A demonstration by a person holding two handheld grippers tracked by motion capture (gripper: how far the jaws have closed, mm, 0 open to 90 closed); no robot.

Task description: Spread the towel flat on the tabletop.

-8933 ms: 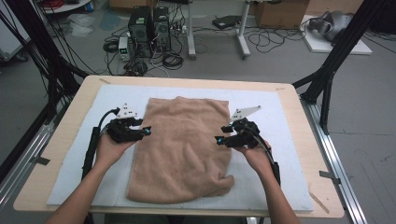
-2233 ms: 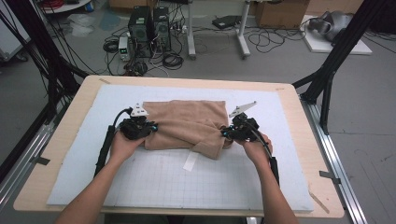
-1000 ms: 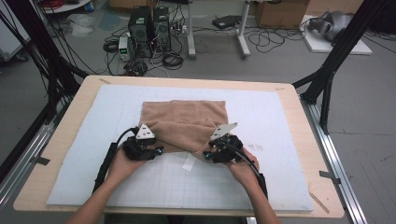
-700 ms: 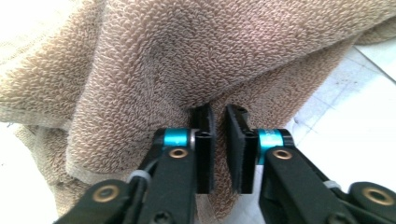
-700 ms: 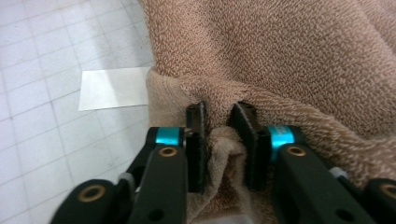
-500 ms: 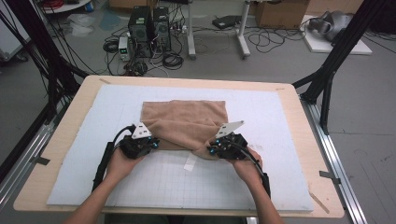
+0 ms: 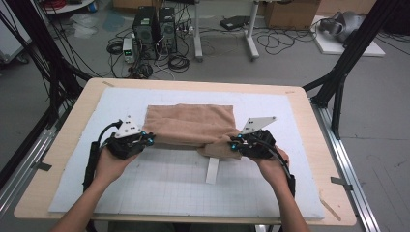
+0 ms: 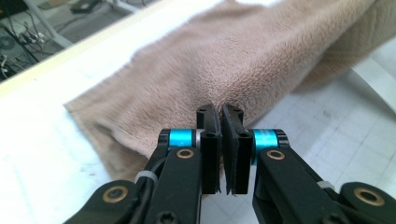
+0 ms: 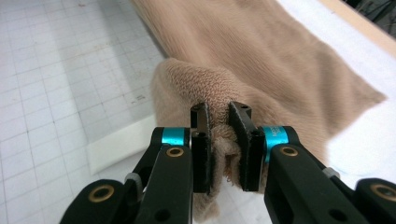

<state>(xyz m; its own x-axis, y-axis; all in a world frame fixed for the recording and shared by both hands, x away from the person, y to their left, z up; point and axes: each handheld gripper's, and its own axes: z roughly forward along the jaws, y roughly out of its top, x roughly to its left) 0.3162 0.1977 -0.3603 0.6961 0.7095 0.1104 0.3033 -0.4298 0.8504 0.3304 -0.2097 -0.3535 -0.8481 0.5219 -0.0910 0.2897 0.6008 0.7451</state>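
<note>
A tan towel (image 7: 191, 124) lies folded across the middle of the white grid mat (image 7: 169, 179), with a white label (image 7: 212, 169) hanging from its near edge. My left gripper (image 7: 145, 140) is shut on the towel's near left edge (image 8: 219, 100); the jaws (image 8: 223, 116) pinch the fabric. My right gripper (image 7: 234, 143) is shut on a bunched fold at the towel's near right corner (image 9: 196, 88), with cloth squeezed between its jaws (image 9: 219, 116). Both hands hold the grippers low over the mat.
The mat covers a wooden table (image 7: 309, 121) with metal rails (image 7: 345, 164) at its sides. Black frame posts (image 7: 348, 63) stand at the back corners. Computers (image 7: 150, 24) and cables lie on the floor beyond the far edge.
Since the spread-out towel earlier, it has been folded in half. In the last second both grippers moved slightly apart, holding the near edge; the towel's front edge shifted a little toward me.
</note>
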